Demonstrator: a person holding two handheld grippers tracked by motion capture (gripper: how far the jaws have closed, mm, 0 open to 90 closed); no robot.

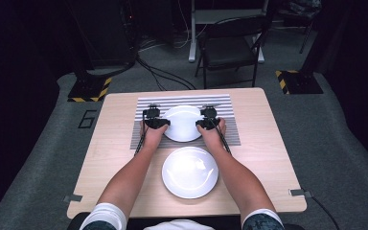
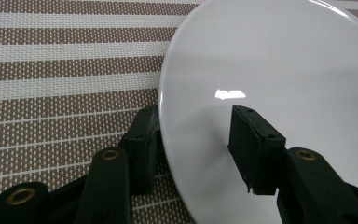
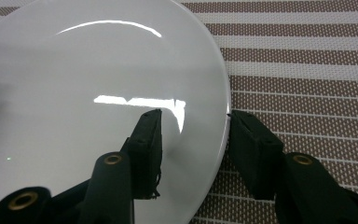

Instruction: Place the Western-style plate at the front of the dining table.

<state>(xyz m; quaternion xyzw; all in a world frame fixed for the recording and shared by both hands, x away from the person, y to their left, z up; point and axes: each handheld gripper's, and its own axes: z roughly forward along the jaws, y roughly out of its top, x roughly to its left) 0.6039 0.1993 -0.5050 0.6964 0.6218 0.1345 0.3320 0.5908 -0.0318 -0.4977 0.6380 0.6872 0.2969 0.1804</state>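
A white plate (image 1: 183,120) lies on a striped placemat (image 1: 220,103) at the far middle of the table. My left gripper (image 1: 164,123) straddles its left rim, one jaw outside the edge and one over the plate (image 2: 270,60). In the left gripper view the gripper (image 2: 193,137) is open, with a wide gap across the rim. My right gripper (image 1: 201,124) straddles the right rim the same way. In the right gripper view it (image 3: 193,137) is open, its outer jaw close against the plate (image 3: 74,60) edge. A second white plate (image 1: 189,171) sits nearer, between the forearms.
The wooden table (image 1: 110,148) has bare room left and right of the plates. The placemat (image 2: 51,70) spreads beyond the far plate on both sides (image 3: 307,70). A folding chair (image 1: 230,45) and stand bases stand on the floor behind the table.
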